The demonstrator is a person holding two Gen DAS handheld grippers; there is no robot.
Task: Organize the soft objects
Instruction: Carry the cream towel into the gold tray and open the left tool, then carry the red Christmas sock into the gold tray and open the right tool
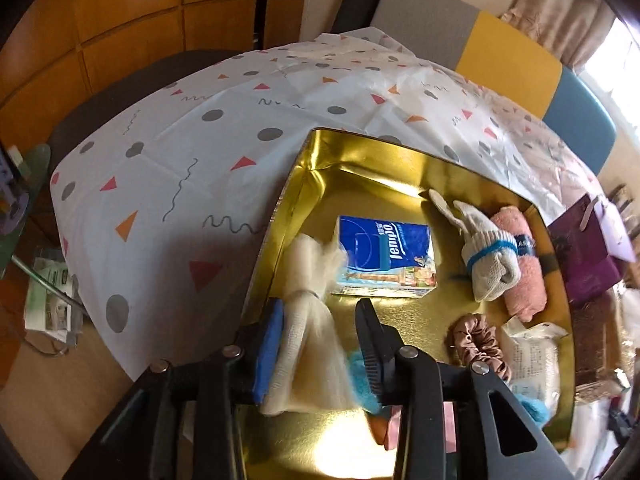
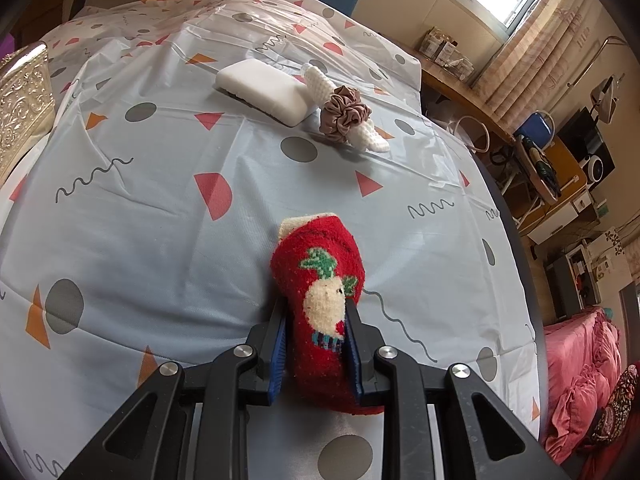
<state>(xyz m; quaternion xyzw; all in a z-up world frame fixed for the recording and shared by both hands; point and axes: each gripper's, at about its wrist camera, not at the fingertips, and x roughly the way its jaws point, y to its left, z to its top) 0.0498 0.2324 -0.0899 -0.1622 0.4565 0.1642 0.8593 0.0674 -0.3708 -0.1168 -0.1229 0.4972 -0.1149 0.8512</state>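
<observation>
In the left wrist view my left gripper (image 1: 320, 312) is open over a gold tin box (image 1: 360, 152). A cream cloth bundle (image 1: 308, 320) lies against its left finger, apart from the right finger. In the box lie a blue tissue pack (image 1: 386, 254), a knotted work glove (image 1: 482, 250), a pink rolled towel (image 1: 522, 268), a brown scrunchie (image 1: 478, 344) and a white packet (image 1: 534, 364). In the right wrist view my right gripper (image 2: 316, 332) is shut on a red rolled sock (image 2: 320, 280), just above the tablecloth. Farther off lie a white sponge (image 2: 262, 90), a brown scrunchie (image 2: 344, 114) and a white knitted piece (image 2: 320, 80).
A patterned tablecloth (image 2: 160, 200) covers the table. The box's embossed gold wall (image 2: 24, 108) shows at the left of the right wrist view. A purple bag (image 1: 584, 256) stands right of the box. Chairs (image 1: 512, 60) stand behind the table; shelves and a pink bed (image 2: 580, 364) lie to the right.
</observation>
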